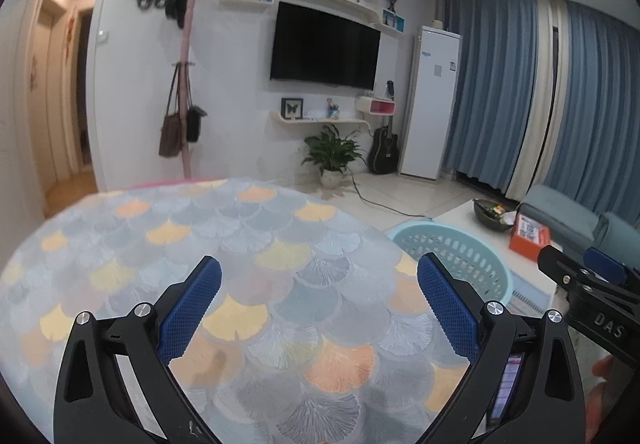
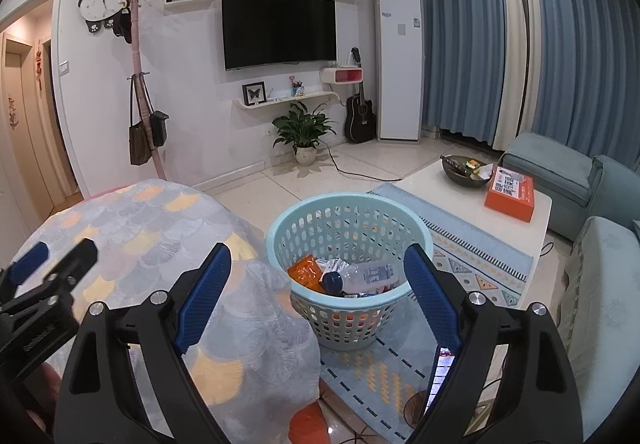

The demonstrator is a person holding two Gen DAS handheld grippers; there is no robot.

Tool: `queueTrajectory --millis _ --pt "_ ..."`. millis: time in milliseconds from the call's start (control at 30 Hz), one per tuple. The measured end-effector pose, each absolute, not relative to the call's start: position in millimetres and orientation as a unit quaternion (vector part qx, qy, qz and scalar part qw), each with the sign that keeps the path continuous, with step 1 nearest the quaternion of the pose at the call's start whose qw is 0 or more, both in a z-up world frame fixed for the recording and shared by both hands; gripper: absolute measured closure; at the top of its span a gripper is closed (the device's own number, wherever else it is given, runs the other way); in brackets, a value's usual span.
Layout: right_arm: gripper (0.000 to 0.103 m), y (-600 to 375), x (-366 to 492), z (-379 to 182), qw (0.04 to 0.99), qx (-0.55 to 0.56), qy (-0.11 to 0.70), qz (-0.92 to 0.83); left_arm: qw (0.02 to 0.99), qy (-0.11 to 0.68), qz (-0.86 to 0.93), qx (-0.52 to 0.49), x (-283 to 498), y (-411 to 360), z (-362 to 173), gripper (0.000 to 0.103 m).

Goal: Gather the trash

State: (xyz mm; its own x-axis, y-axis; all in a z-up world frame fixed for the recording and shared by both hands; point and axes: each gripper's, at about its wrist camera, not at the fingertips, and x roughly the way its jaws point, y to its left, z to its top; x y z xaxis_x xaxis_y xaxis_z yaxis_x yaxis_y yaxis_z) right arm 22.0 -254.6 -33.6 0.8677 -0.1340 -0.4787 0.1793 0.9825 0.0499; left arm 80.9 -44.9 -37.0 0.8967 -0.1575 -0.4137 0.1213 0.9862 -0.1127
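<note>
A light blue perforated basket [image 2: 280, 232] stands on the rug beside the cloth-covered table [image 2: 160, 228]. Inside it lie a clear plastic bottle [image 2: 368, 276] with a dark cap, an orange wrapper [image 2: 306, 270] and other small packets. My right gripper [image 2: 318, 264] hovers open above and in front of the basket, with nothing between its blue pads. My left gripper [image 1: 318, 280] is open over the patterned tablecloth [image 1: 240, 244], empty too. The basket [image 1: 460, 248] shows past the table's right edge in the left wrist view. Each gripper appears at the edge of the other's view.
A white coffee table [image 2: 436, 184] holds a dark bowl [image 2: 464, 168] of small items and an orange box [image 2: 510, 194]. A blue-grey sofa [image 2: 600, 244] lines the right side. A potted plant [image 2: 304, 132], guitar [image 2: 360, 116] and coat stand [image 2: 140, 84] stand by the far wall.
</note>
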Motion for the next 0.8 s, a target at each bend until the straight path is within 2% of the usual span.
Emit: queueTrajectory --millis 200,567,800 --pt "0.014 -246.1 12.2 -19.5 0.968 0.035 0.232 -0.093 0.975 0.218 -0.04 -0.025 82.2 -43.4 -40.1 0.008" --pt "0.014 -238.9 10.0 -16.5 0.964 0.023 0.243 -0.106 0.978 0.202 -0.036 -0.027 77.3 -40.0 -37.0 0.007" --pt "0.014 -241.6 12.0 -15.6 0.961 0.028 0.252 -0.106 0.973 0.223 -0.054 -0.024 74.4 -41.7 -32.5 0.007"
